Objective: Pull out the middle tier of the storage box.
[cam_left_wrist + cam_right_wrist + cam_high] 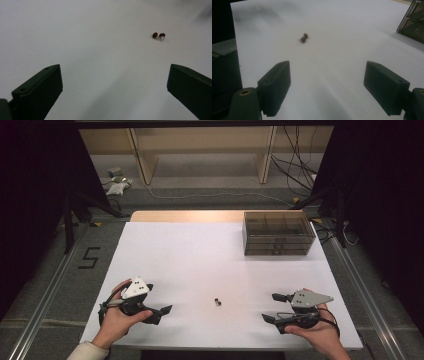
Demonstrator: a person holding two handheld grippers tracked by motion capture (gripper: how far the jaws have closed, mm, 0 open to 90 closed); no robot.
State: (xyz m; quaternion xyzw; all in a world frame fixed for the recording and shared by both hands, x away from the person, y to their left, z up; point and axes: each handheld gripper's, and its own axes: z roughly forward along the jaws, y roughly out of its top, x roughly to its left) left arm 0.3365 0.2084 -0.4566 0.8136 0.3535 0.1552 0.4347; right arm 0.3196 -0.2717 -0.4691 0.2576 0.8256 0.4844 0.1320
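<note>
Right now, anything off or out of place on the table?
Nothing stands out. Two small dark red studs lie together on the white table, between the open left gripper and open right gripper; the drawer box sits square.

Light fell from above onto the white surface [200,255], which shone bright while the room around it stayed dark, almost black at both sides. In the gripper views the surface looked greyer and dimmer, soft shadows pooled at the bottom, and the far corners were blurred.
</note>
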